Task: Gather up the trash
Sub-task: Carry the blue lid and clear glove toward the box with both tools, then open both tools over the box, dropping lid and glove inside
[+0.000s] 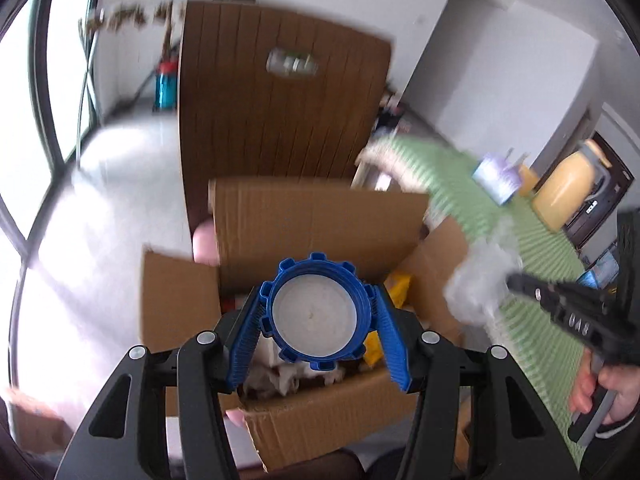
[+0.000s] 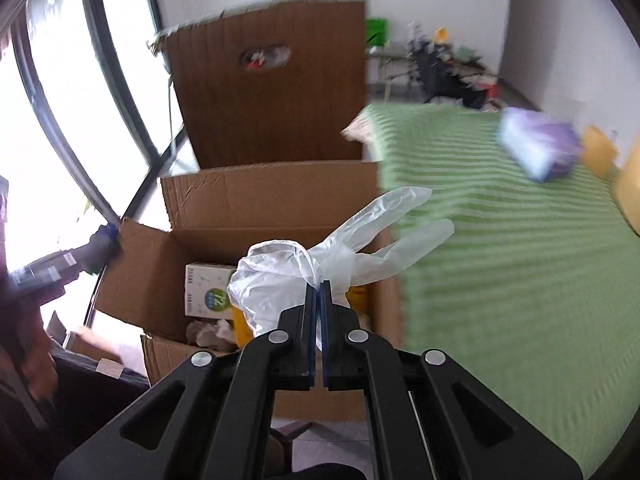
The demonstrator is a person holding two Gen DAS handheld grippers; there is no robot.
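Note:
My left gripper [image 1: 316, 300] is shut on a round blue lid [image 1: 316, 312] with a white inside, held right above the open cardboard box [image 1: 320, 216]. The box [image 2: 256, 200] holds crumpled paper, a small white carton [image 2: 208, 290] and something yellow. My right gripper [image 2: 319, 286] is shut on a clear plastic glove [image 2: 340, 252], which hangs over the box's right side with its fingers pointing toward the green cloth. In the left wrist view the right gripper [image 1: 516, 280] shows at the right with the glove [image 1: 480, 276] as a pale blur.
A tall brown cardboard panel [image 1: 280, 92] stands behind the box. A table with a green striped cloth [image 2: 500, 240] lies to the right, bearing a purple packet [image 2: 540, 148] and a yellow container [image 1: 568, 188]. Large windows [image 2: 60, 120] fill the left. Clutter sits by the far wall.

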